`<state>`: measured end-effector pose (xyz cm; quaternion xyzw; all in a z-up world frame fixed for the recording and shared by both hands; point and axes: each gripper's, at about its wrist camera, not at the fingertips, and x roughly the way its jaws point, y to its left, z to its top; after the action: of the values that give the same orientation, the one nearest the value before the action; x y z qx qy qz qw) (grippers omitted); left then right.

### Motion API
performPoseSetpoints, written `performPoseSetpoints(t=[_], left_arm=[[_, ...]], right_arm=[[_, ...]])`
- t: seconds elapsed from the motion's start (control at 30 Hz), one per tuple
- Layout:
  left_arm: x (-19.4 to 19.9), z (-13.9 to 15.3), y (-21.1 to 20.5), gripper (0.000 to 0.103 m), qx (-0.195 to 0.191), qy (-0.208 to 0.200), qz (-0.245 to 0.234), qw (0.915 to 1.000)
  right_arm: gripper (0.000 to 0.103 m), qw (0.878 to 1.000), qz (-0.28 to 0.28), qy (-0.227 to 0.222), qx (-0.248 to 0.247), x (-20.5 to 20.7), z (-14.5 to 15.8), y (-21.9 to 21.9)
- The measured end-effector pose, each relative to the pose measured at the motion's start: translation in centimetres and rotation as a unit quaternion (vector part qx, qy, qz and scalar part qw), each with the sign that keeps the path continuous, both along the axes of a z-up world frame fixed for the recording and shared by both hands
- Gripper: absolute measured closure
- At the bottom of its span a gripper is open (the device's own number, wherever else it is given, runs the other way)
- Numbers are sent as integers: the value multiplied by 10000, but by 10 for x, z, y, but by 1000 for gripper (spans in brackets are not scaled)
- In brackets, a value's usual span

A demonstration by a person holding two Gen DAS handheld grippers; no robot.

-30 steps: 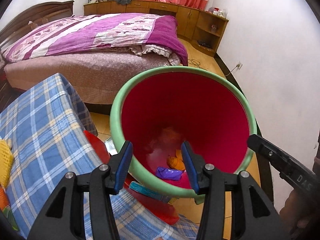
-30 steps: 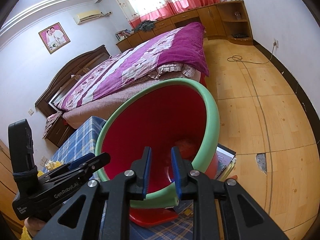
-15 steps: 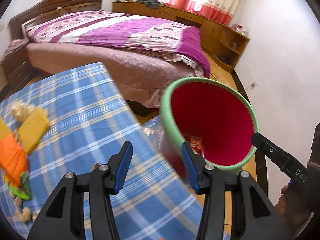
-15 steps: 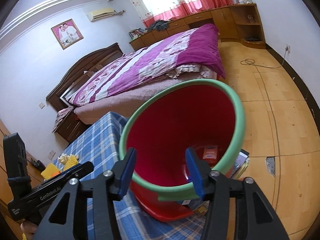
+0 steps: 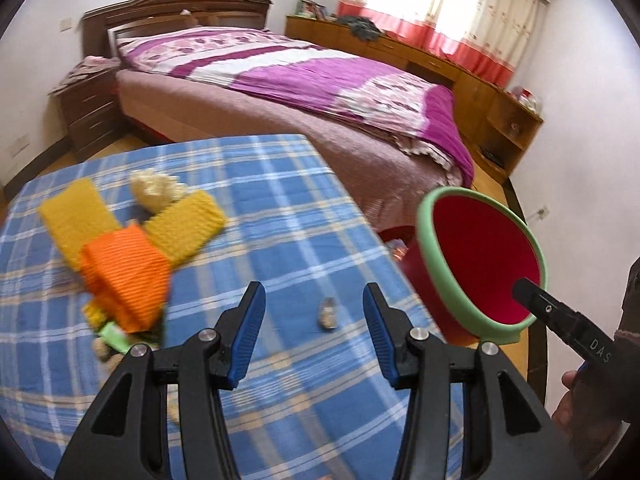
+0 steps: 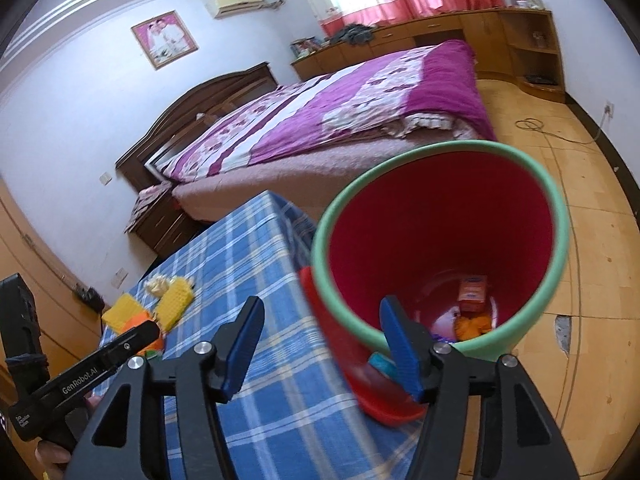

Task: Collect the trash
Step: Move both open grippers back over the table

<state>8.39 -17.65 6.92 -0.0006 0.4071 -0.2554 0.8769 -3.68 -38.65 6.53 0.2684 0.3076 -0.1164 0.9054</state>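
My left gripper [image 5: 313,292] is open over the blue plaid table [image 5: 280,200], nothing between its fingers. A small pale scrap [image 5: 328,314] lies on the cloth just beyond its fingertips. Blurred yellow pieces [image 5: 188,224], an orange piece [image 5: 128,276] and crumpled pale paper [image 5: 156,188] sit to the left. The red bin with a green rim [image 5: 430,240] stands off the table's right edge. My right gripper [image 6: 320,308] hangs over the bin's near rim [image 6: 320,248], its jaws opening and gripping nothing. An orange box [image 6: 472,288] and a purple wrapper [image 6: 448,322] lie in the bin.
A bed with a purple cover [image 5: 320,72] fills the room behind the table. A red dustpan-like piece [image 6: 380,396] sits under the bin. Wooden cabinets [image 5: 500,100] line the far wall. A cable [image 6: 532,126] lies on the wooden floor.
My left gripper swung left from above the bin to over the table. The right gripper's jaws went from nearly shut to wide. An orange box now lies in the bin.
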Motion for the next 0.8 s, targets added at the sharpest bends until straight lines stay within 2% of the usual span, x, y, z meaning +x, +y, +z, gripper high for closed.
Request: performPoseSetpoints(t=[0.4, 0.8], left_arm=[[19, 0, 72, 52, -129, -24, 722, 9973], [60, -8, 133, 52, -84, 26, 1319, 9912]], right_arm=[[36, 9984, 530, 170, -51, 38, 1, 50], [33, 9957, 821, 415, -104, 74, -7, 85]])
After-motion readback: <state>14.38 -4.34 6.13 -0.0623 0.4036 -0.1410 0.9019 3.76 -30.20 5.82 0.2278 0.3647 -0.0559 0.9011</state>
